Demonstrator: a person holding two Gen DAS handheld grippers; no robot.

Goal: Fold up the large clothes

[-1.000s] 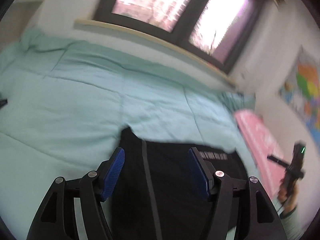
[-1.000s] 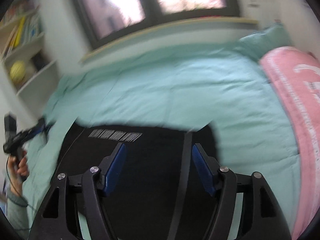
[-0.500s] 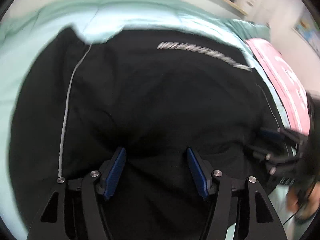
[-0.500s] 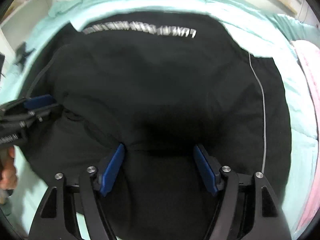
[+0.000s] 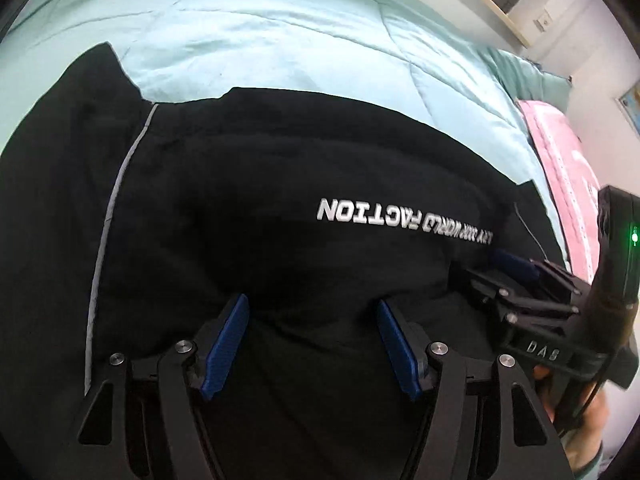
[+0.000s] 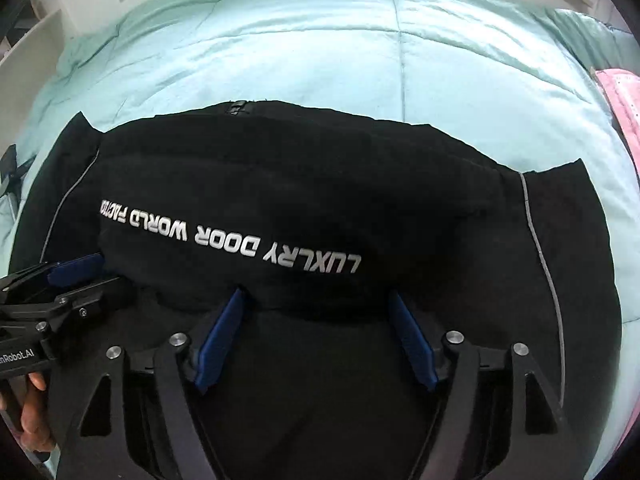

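Lying across the mint quilt point(image 5: 280, 40), the black jacket point(image 5: 280, 184) fills the lower left-wrist view, its white lettering point(image 5: 404, 222) upside down toward 3 o'clock and a grey stripe point(image 5: 116, 208) running down at 9 o'clock. The left gripper point(image 5: 312, 336) stands released, blue pads spread wide over a fold of the cloth, gripping nothing. At 4 o'clock the right gripper point(image 5: 520, 280) rests at the jacket's edge beside a pink blanket point(image 5: 560, 168).

From the right wrist, the jacket point(image 6: 360, 200) spans the middle, lettering point(image 6: 232, 240) at centre, stripe point(image 6: 540, 248) at 3 o'clock. The right gripper point(image 6: 316, 340) is likewise released, pads apart above the cloth. The left gripper point(image 6: 68, 276) shows at 9 o'clock on the jacket; its state there I cannot tell.
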